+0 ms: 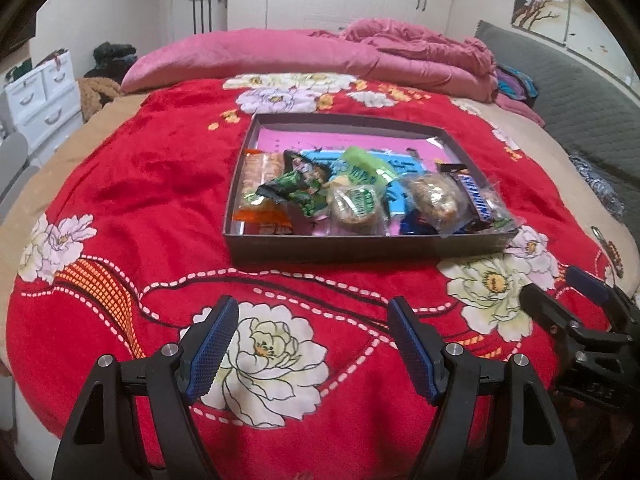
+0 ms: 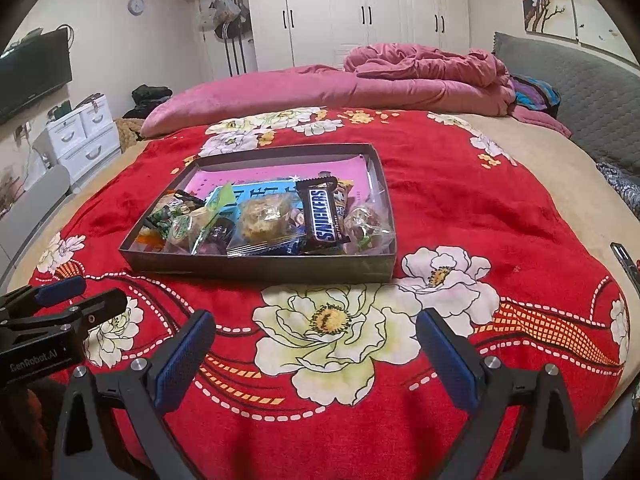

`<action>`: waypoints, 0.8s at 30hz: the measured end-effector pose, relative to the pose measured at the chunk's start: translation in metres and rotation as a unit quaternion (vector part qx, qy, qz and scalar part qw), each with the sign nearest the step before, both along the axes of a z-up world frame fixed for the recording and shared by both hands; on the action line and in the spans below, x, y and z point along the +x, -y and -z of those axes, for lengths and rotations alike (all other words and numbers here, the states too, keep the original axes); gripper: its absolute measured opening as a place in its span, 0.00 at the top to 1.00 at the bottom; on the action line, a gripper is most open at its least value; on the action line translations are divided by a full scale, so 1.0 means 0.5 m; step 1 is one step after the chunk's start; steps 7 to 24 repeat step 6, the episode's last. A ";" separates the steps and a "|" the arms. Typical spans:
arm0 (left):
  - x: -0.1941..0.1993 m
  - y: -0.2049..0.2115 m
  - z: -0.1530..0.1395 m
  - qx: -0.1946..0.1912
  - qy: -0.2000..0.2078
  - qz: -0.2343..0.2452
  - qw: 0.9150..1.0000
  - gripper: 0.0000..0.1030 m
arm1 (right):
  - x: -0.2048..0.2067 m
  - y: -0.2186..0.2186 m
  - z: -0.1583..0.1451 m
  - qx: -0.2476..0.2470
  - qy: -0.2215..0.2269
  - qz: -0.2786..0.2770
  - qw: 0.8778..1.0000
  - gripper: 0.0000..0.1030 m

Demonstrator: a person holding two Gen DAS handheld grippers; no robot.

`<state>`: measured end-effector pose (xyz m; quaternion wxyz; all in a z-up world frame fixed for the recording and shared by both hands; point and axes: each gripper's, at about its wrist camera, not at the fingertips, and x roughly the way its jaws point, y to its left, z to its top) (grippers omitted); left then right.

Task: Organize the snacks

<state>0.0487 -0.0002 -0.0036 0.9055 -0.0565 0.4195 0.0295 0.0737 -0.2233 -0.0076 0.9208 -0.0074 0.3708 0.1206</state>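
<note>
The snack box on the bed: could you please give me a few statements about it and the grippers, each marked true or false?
1. The Snickers bar lies inside the dark box. True.
2. The left gripper holds a snack. False: its jaws stand open over the red blanket with nothing between them.
3. The box has its lid on. False: it is open on top.
4. The right gripper is open and empty. True.
5. The box sits on a wooden table. False: it rests on the floral blanket.
</note>
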 end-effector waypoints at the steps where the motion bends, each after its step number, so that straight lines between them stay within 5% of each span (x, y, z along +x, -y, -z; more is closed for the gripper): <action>1: 0.006 -0.007 0.003 0.004 -0.003 -0.011 1.000 0.24 | 0.002 0.002 0.000 0.003 0.001 0.003 1.000 0.02; 6: 0.035 -0.079 0.002 -0.030 0.006 -0.053 0.998 0.24 | 0.022 0.038 -0.019 0.028 0.026 0.030 0.999 0.02; 24: 0.035 -0.079 0.002 -0.030 0.006 -0.053 0.998 0.24 | 0.022 0.038 -0.019 0.028 0.026 0.030 0.999 0.02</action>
